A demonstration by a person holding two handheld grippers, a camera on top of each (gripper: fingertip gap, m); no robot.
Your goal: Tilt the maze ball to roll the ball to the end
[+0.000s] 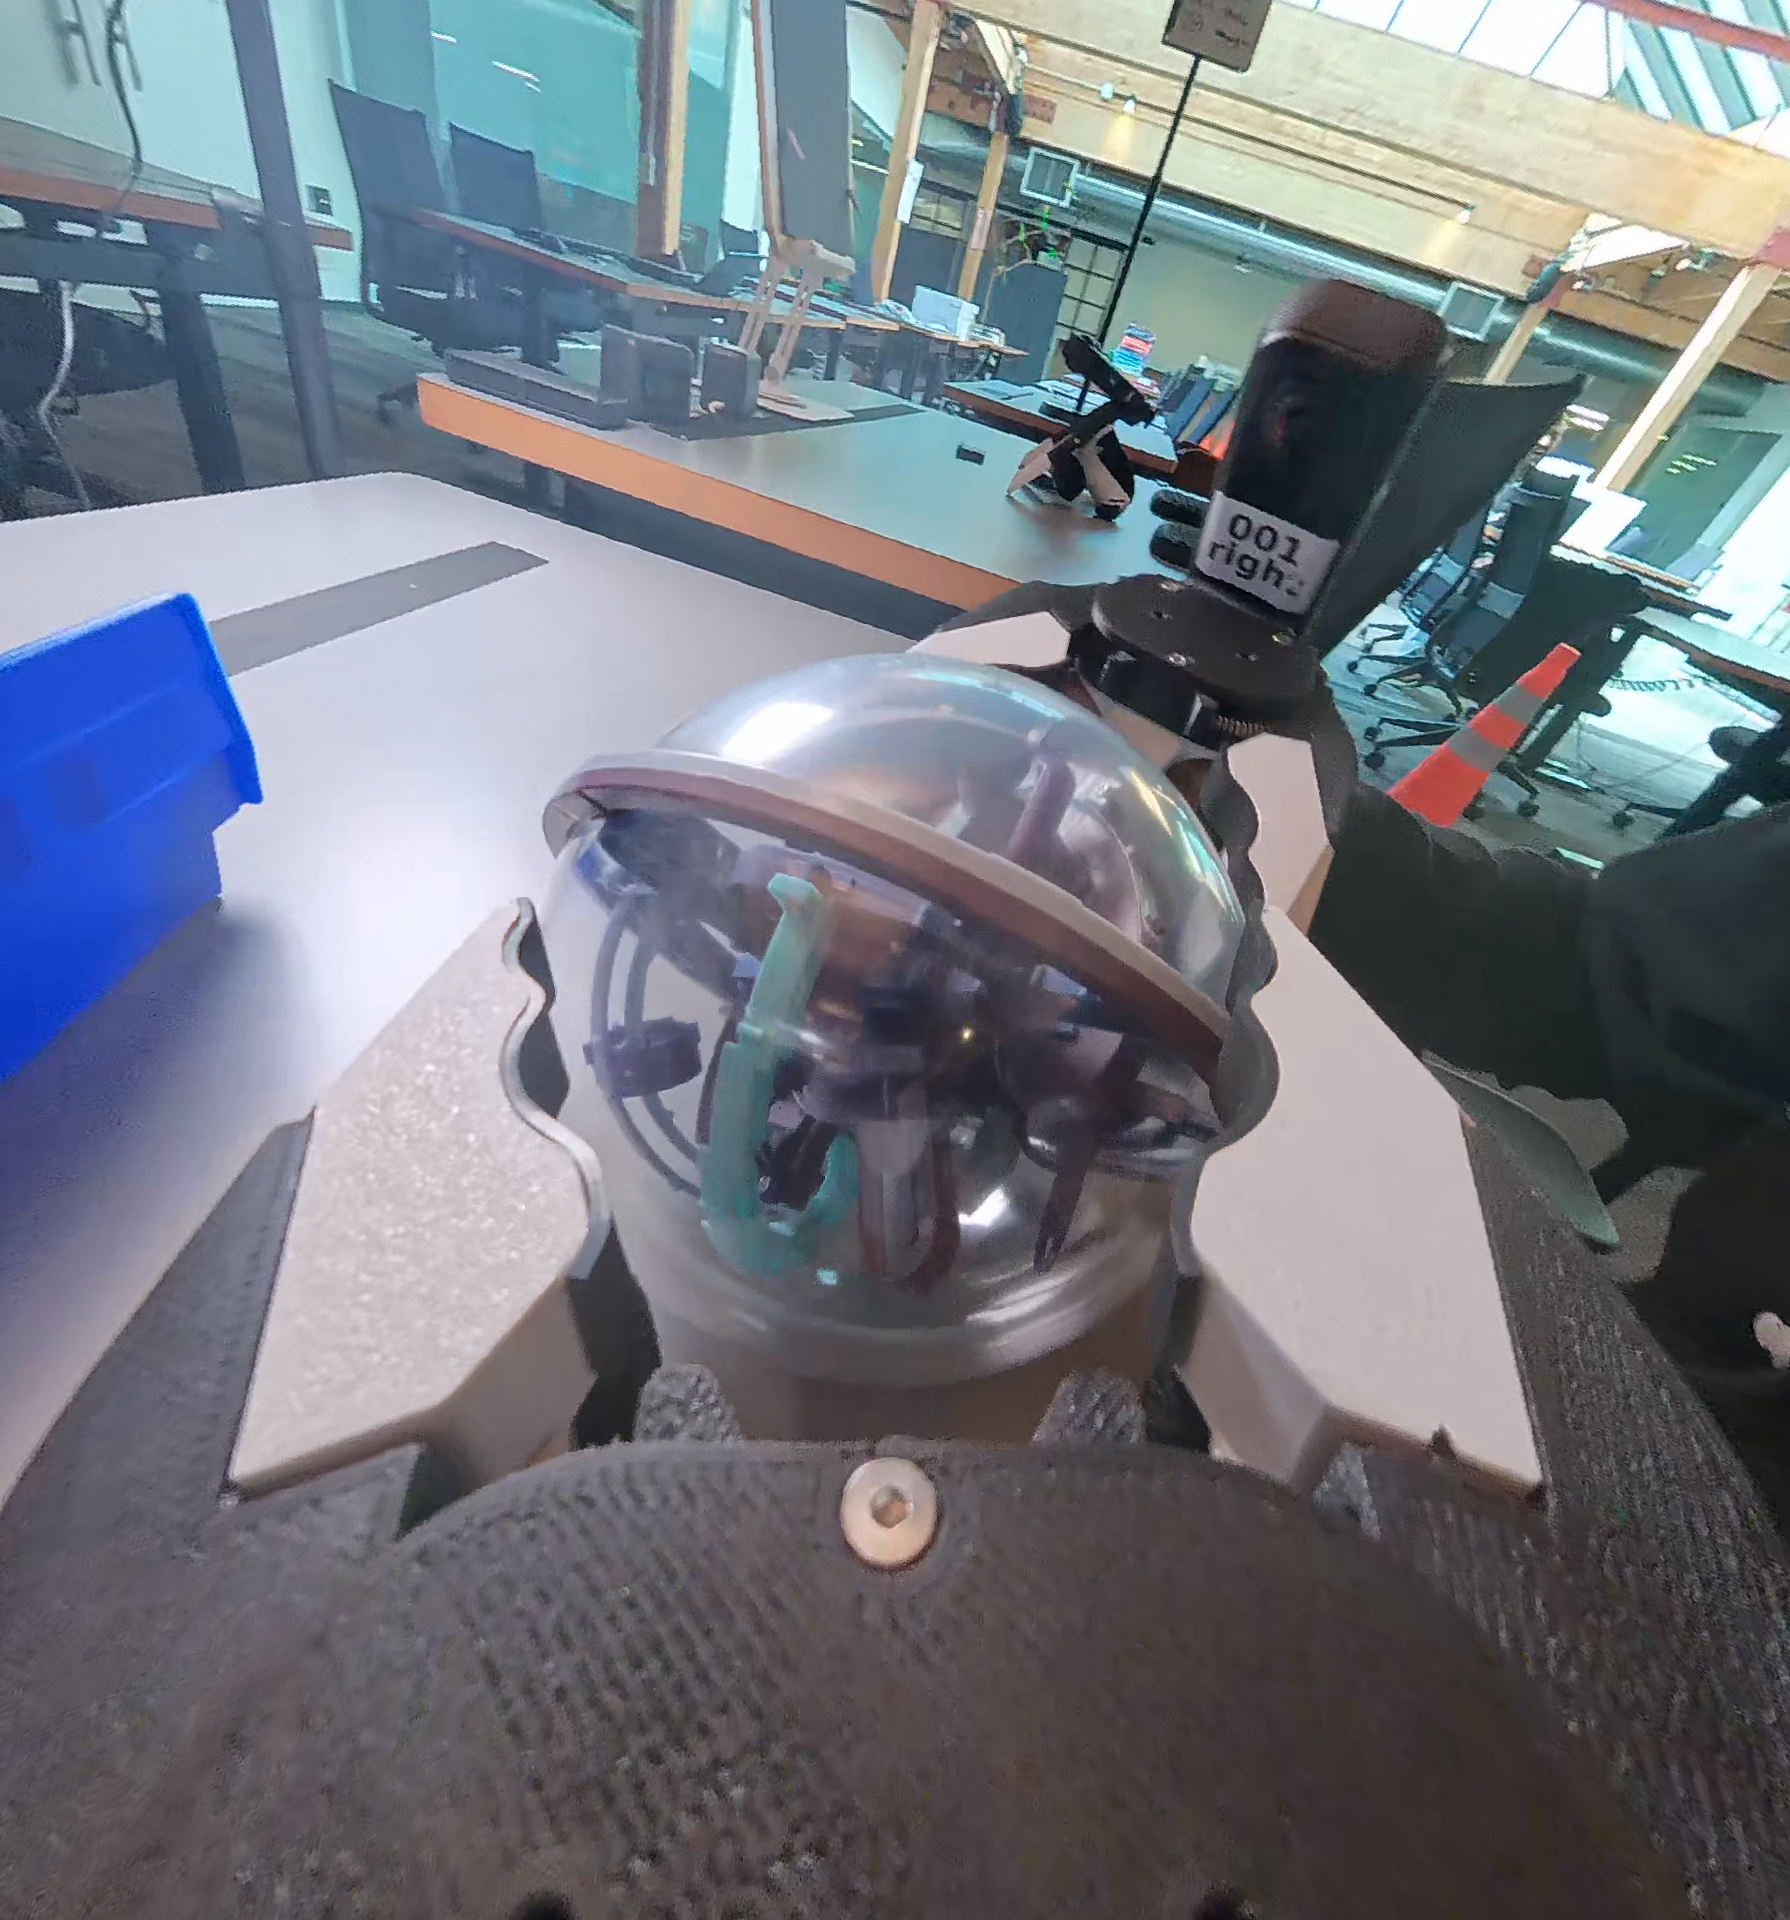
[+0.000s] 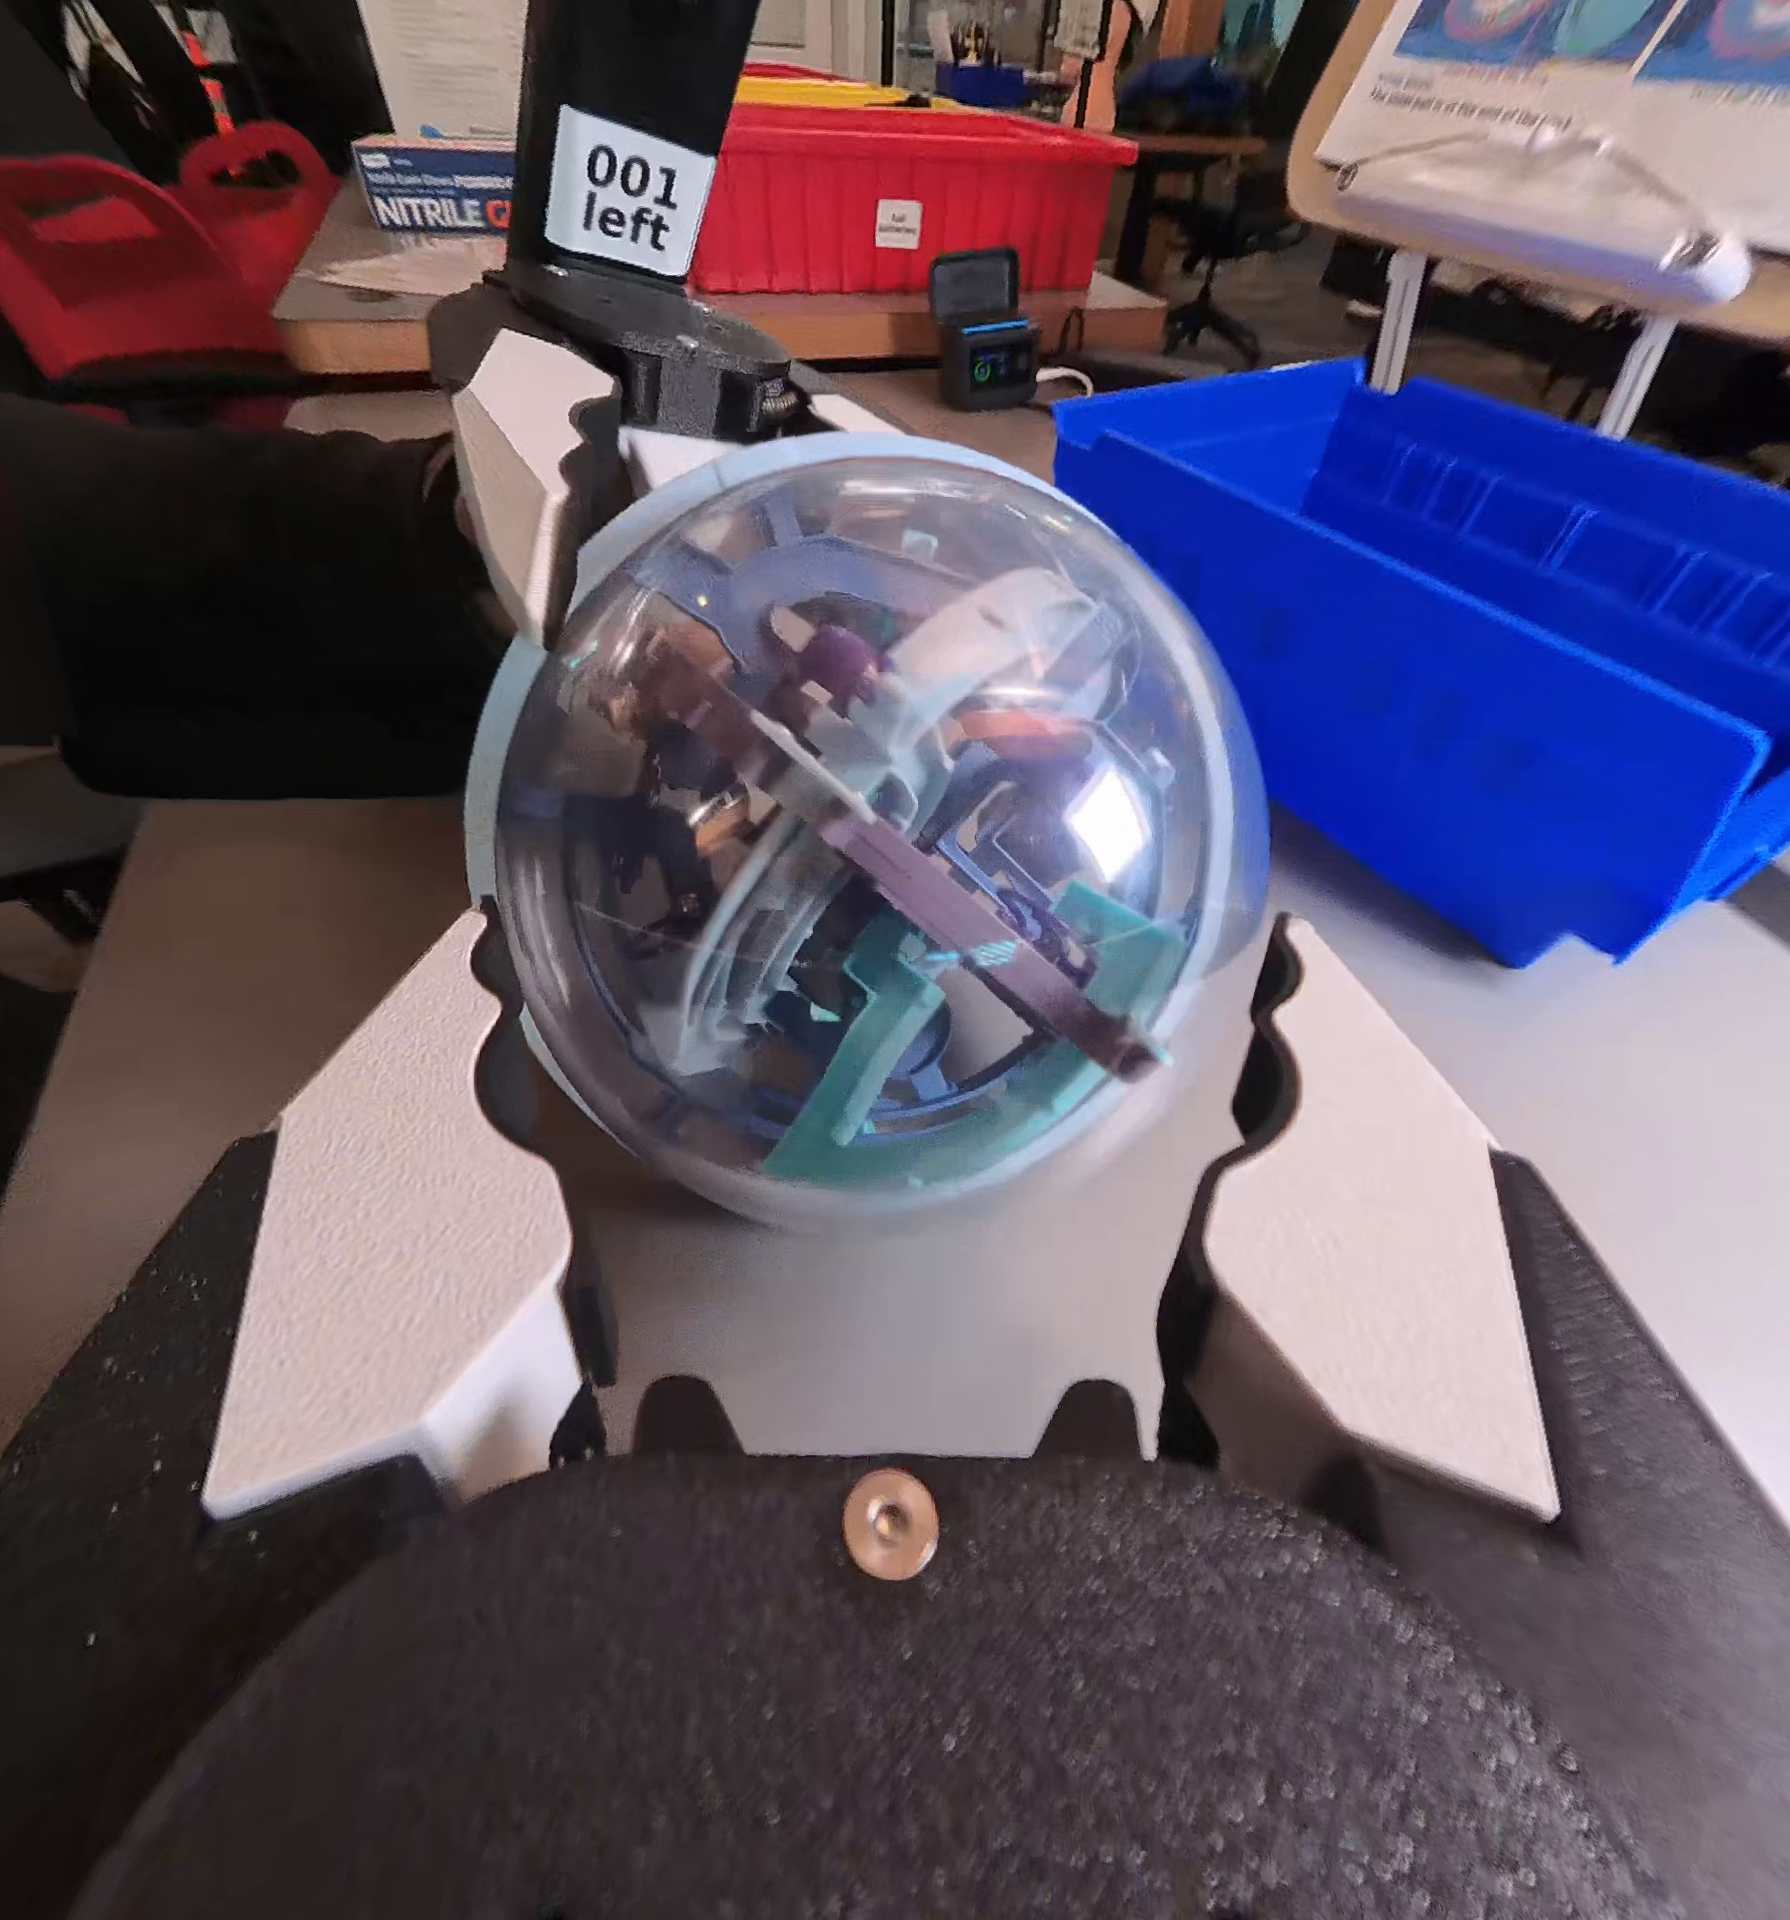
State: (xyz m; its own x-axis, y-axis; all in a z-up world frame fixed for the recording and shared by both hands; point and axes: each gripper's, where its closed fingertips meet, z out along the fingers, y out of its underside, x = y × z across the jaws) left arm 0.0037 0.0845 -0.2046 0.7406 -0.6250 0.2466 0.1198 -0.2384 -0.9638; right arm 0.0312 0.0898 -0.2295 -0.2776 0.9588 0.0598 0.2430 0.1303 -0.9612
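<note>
**Lettered items in view: wording not transcribed**

1. White label (image 1: 1252, 554), bold black characters in two lines, sharp; stuck on a black camera housing (image 1: 1317, 416). Left wrist view.
2. Sign (image 1: 1218, 26) on a thin black pole (image 1: 1145, 218), top edge of that view; writing too small to read.
3. White label (image 2: 626, 197), same style, sharp; on a black upright (image 2: 621, 62). Right wrist view.
4. Blue-and-white carton (image 2: 434, 182), large print on its side, partly hidden.
5. Small white sticker (image 2: 898, 223) on a red bin (image 2: 1016, 187); too small to read.
6. Printed sheet (image 2: 1597, 62) on a tilted board, blurred.
7. Small black device, lit screen (image 2: 990, 366); figures unreadable.
</note>
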